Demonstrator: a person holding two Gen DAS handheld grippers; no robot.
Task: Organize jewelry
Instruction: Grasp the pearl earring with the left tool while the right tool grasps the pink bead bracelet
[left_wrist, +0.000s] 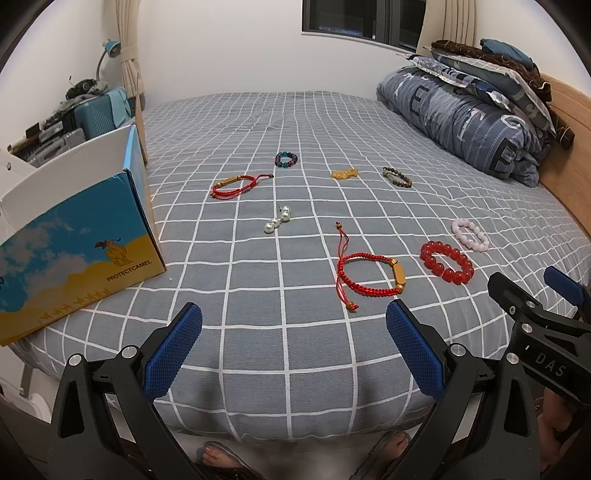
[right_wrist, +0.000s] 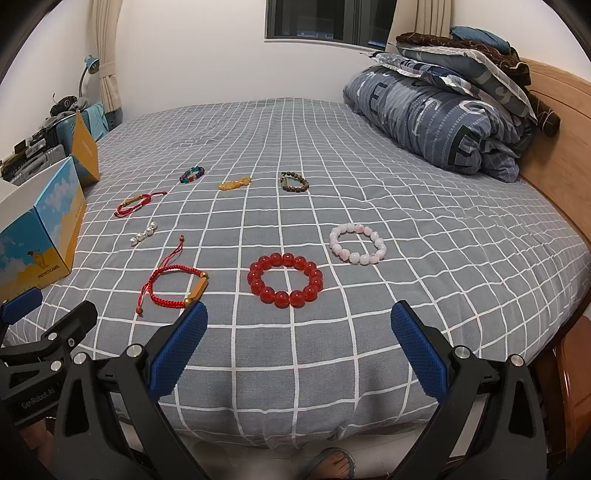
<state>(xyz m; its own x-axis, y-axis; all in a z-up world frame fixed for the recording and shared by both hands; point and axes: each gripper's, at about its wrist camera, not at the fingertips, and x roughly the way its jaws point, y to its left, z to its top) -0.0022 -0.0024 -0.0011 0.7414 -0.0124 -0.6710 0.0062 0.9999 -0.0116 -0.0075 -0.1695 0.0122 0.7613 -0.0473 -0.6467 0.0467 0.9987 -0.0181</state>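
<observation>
- The left gripper (left_wrist: 294, 330) is wide open and holds nothing. It hangs over the near edge of the bed (left_wrist: 258, 369).
- The right gripper (right_wrist: 299, 328) is wide open too, with nothing in it. It sits just to the right of the left one.
- Eight pieces of jewelry lie spread out on the checked sheet, none in the box yet.
- The red cord bracelet (left_wrist: 369, 275) lies close ahead of the left gripper, a bit to its right. Its gold bar points near to far.
- The red bead bracelet (right_wrist: 285, 279) lies flat, close ahead of the right gripper and almost in line with it. I think the right hand is best placed for this one.
- The pink bead bracelet (right_wrist: 357, 243) is a bit farther, to the right.
- The open box (left_wrist: 85, 236) stands on the left side of the bed, nearer the left gripper. I think the jewelry goes in there.
- The box says "PROTECTCAMEL" under a camel picture.
- One gripper body says "DAS". The other says "GenRobot.AI".
</observation>
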